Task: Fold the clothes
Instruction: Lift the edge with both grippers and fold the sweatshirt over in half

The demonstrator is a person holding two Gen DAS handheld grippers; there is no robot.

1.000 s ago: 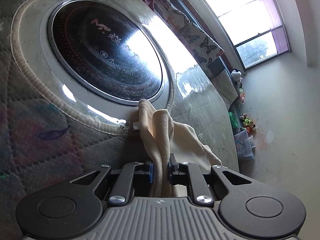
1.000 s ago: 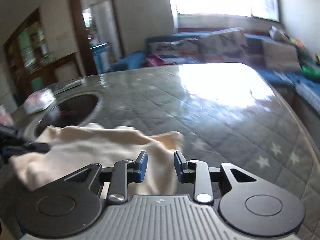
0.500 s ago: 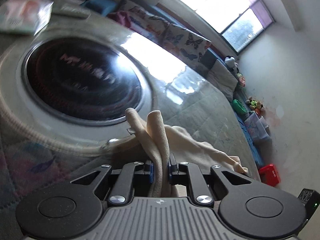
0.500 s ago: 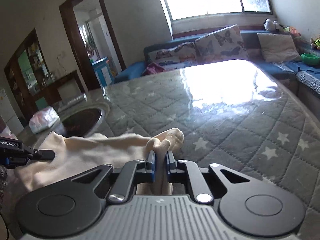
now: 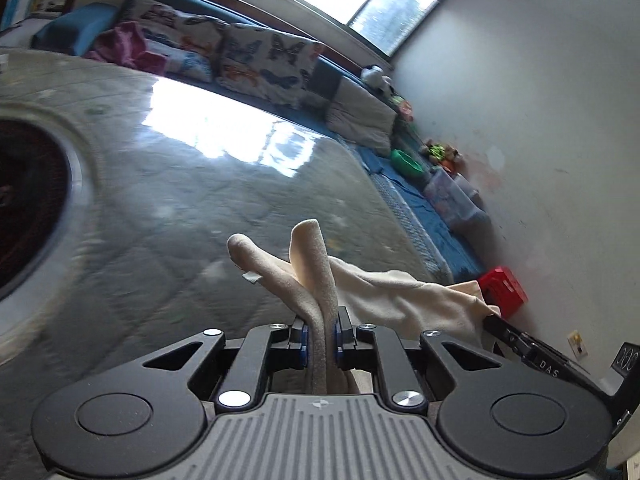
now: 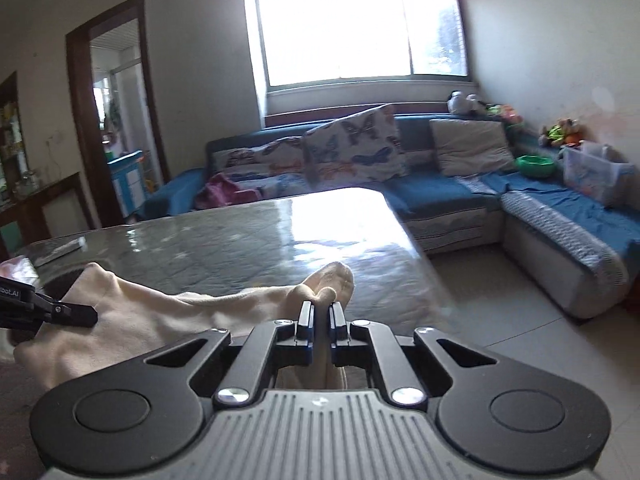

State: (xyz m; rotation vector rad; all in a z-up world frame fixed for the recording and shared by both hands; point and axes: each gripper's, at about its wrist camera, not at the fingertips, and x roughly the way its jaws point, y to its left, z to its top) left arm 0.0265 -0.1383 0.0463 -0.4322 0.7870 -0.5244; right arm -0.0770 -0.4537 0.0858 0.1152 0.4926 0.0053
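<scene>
A cream garment [image 5: 384, 296] hangs stretched between both grippers above the quilted grey table [image 5: 208, 216]. My left gripper [image 5: 321, 326] is shut on one bunched edge, with two folds of cloth sticking up past the pads. My right gripper [image 6: 320, 312] is shut on the other edge of the cream garment [image 6: 160, 320], a rounded fold poking out ahead of its fingers. The right gripper's fingers [image 5: 520, 340] show at the lower right of the left wrist view. In the right wrist view the left gripper [image 6: 86, 316] reaches in from the left edge, clamped on the cloth.
A round black glass panel [image 5: 28, 200] with a pale rim is set into the table at the left. A blue sofa [image 6: 460, 192] with butterfly cushions runs along the window wall and right side. A red crate [image 5: 502, 288] and tiled floor lie right of the table.
The right gripper closed on the garment's edge after standing open. Both grippers lifted the cloth off the table and swung it away from the black round panel, and the left gripper rolled.
</scene>
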